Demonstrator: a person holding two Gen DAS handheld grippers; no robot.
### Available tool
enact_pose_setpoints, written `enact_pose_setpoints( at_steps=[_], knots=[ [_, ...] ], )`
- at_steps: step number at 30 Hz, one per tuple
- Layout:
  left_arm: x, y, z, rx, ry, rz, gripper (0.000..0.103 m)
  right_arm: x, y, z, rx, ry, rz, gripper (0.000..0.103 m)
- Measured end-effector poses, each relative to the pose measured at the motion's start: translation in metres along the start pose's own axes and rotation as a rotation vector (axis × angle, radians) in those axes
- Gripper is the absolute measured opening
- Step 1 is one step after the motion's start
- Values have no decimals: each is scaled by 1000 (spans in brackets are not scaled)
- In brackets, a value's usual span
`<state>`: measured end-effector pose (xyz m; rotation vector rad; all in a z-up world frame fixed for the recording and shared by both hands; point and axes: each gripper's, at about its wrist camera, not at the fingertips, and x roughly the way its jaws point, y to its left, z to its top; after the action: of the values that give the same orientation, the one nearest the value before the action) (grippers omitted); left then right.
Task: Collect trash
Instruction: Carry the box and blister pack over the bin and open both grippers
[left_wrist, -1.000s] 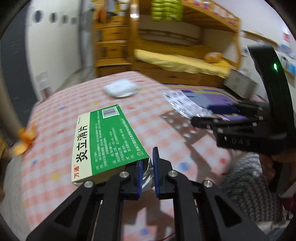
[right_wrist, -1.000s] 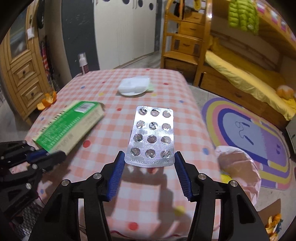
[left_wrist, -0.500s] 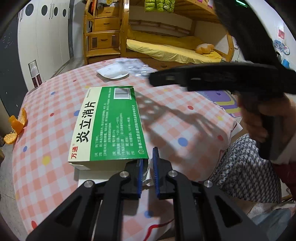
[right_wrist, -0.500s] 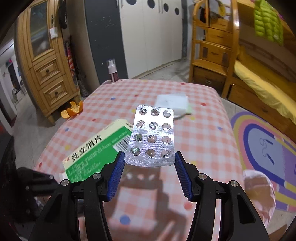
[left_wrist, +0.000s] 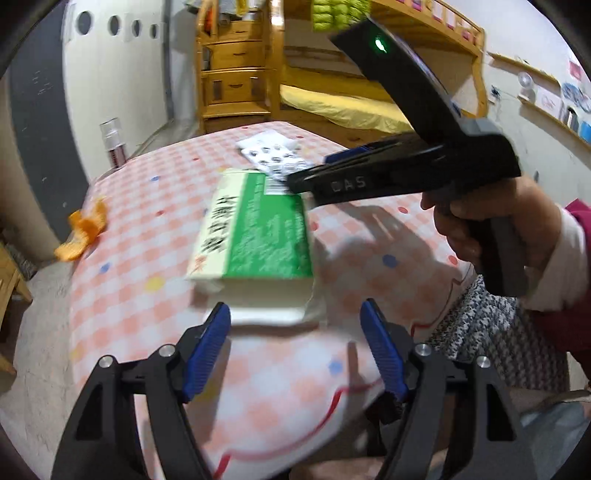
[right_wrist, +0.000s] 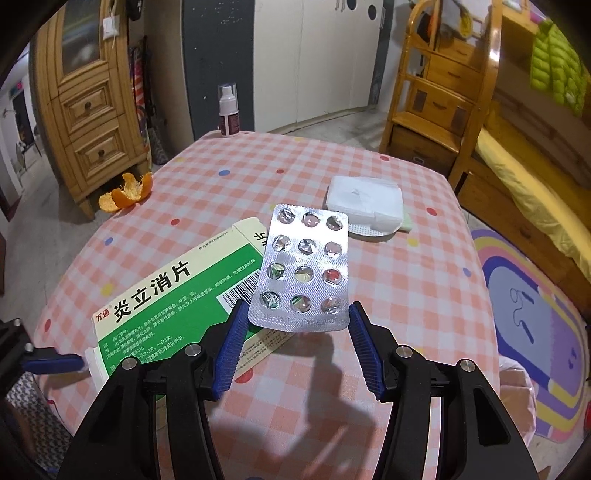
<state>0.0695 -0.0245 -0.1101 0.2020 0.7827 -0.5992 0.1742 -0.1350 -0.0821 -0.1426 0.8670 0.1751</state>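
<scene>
I hold 2 grippers over a table (right_wrist: 406, 295) covered in a pink checked cloth. My right gripper (right_wrist: 295, 325) clamps the near edge of a used silver blister pack (right_wrist: 303, 273) between its blue pads, keeping the sheet raised above the cloth, its far end pointing away from me. My left gripper (left_wrist: 295, 325) is spread wide and holds nothing; its fingertips sit at either side of the near end of a green and white medicine box (left_wrist: 258, 229), which lies flat on the table with its end flap open toward me. An orange peel (right_wrist: 125, 192) rests at the far left edge, and a folded white tissue (right_wrist: 364, 201) lies further back.

I judge the step in hand is pairing the blister with the box. To do it well I would steady the box with my left gripper, level the blister with the opening, and slide it in slowly, as thin foil bends easily.
</scene>
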Motion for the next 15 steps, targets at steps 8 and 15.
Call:
enact_pose_setpoints(
  at_steps=[8,15],
  knots=[
    [6,6,21,-54,-28,92,96,-67,-22,5,73,-139,-4,55],
    [49,-4,38,-13,59,112,96,-110,-52,-24,150,-165,-2,55]
  ],
)
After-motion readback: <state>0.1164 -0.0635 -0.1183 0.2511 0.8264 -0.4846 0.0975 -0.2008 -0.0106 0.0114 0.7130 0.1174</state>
